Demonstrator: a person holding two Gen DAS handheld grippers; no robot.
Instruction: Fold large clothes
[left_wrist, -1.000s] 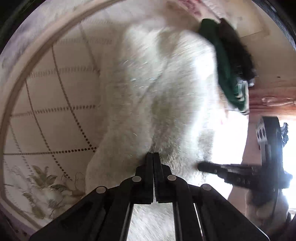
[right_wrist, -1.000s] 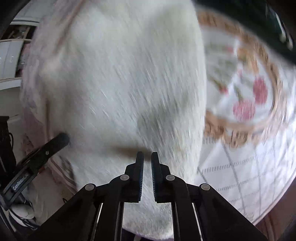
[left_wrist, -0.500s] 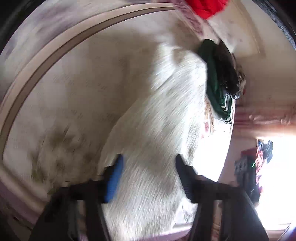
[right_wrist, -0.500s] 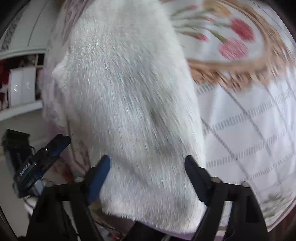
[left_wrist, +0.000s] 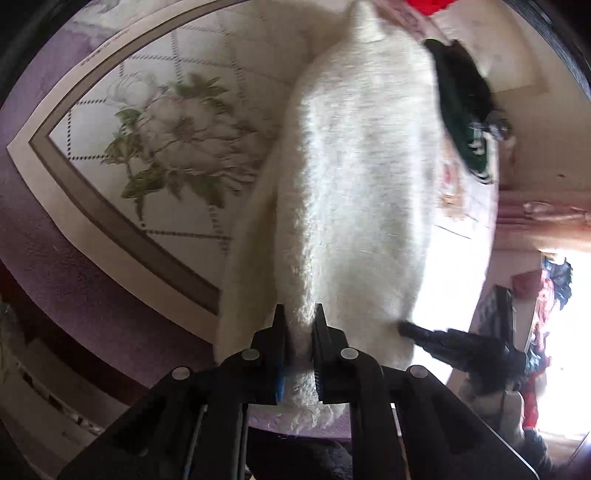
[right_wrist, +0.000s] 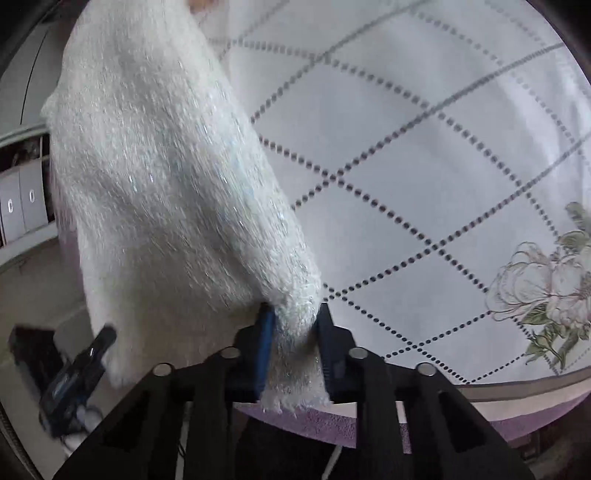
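Observation:
A white fluffy sweater (left_wrist: 362, 184) lies lengthwise on the bed, its near edge hanging over the bedside. My left gripper (left_wrist: 299, 318) is shut on that edge, fabric bunched between the pads. In the right wrist view the same sweater (right_wrist: 147, 166) runs away to the upper left. The jaws of my right gripper (right_wrist: 293, 314) are closing on another part of the near edge, and the pads press into the fabric. Each gripper shows in the other's view: the right gripper (left_wrist: 406, 328) beside the sweater, the left gripper (right_wrist: 105, 334) at lower left.
The bed has a white quilted cover (right_wrist: 406, 147) with dotted diamonds, flower prints (left_wrist: 173, 144) and a purple border (left_wrist: 74, 266). A dark green and black garment (left_wrist: 461, 110) and something red (left_wrist: 428, 5) lie at the far end. White drawers (right_wrist: 22, 206) stand beside the bed.
Both grippers were shut and empty over the sweater, then opened wide. They have moved to its near edge and closed on it.

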